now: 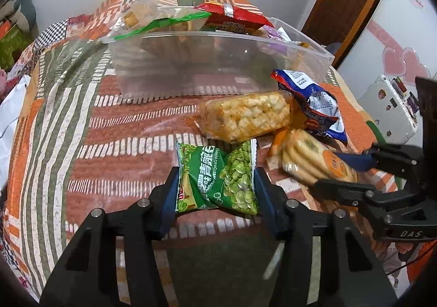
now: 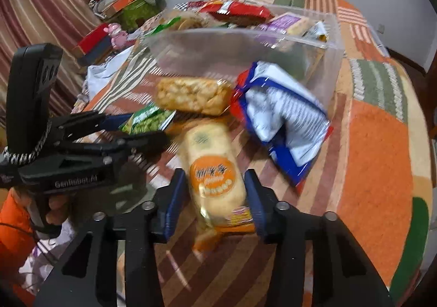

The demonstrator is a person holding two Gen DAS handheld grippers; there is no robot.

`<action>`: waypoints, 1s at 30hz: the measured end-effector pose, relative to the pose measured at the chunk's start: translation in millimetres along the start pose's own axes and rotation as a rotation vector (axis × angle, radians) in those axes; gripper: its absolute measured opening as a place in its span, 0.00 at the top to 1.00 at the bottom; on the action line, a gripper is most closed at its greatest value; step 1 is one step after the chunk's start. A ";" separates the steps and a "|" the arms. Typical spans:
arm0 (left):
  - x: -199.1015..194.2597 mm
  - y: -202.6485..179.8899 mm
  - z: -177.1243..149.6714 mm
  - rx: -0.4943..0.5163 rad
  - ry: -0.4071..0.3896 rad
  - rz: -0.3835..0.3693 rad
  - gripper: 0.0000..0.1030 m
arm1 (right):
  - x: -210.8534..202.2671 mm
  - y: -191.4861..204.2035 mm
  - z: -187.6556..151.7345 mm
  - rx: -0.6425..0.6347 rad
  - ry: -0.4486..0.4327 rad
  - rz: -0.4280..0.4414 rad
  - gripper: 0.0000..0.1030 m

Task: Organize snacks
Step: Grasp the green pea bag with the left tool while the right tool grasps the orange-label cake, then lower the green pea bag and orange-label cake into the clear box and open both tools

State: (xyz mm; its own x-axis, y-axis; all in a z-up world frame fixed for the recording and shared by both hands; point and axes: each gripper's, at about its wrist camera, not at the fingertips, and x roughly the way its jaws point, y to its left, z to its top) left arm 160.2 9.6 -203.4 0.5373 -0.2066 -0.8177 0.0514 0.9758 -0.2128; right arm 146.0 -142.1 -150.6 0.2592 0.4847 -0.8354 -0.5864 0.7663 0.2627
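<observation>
My left gripper is shut on a green pea snack packet, which crumples between its blue pads just above the bedspread. My right gripper is shut on a round cracker pack with an orange label; it also shows in the left wrist view. A yellow puffed-rice bar and a blue-and-white packet lie in front of a clear plastic bin that holds several snack packs. The bin shows in the right wrist view too.
Everything rests on a patchwork bedspread in orange, green and brown. Boxes and clutter sit at the far left by a striped curtain. A white case stands beyond the bed's right edge near a wooden door.
</observation>
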 end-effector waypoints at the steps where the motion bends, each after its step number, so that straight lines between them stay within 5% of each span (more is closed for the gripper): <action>1: -2.6 3.2 -0.6 -0.003 -0.001 -0.001 0.51 | -0.9 1.3 -1.4 0.000 0.004 0.010 0.64; 15: -36.5 17.4 -9.8 -0.030 -0.052 0.037 0.52 | 14.1 17.0 10.3 -0.025 0.008 0.010 0.66; 30: -62.7 4.4 12.2 -0.007 -0.146 0.030 0.52 | -29.8 14.2 18.3 0.021 -0.126 0.032 0.69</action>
State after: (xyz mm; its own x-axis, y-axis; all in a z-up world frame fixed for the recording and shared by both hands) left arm 137.1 27.7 -146.5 0.6549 -0.1646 -0.7375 0.0278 0.9806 -0.1942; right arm 143.9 -137.9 -113.1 0.3355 0.5570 -0.7598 -0.5802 0.7576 0.2992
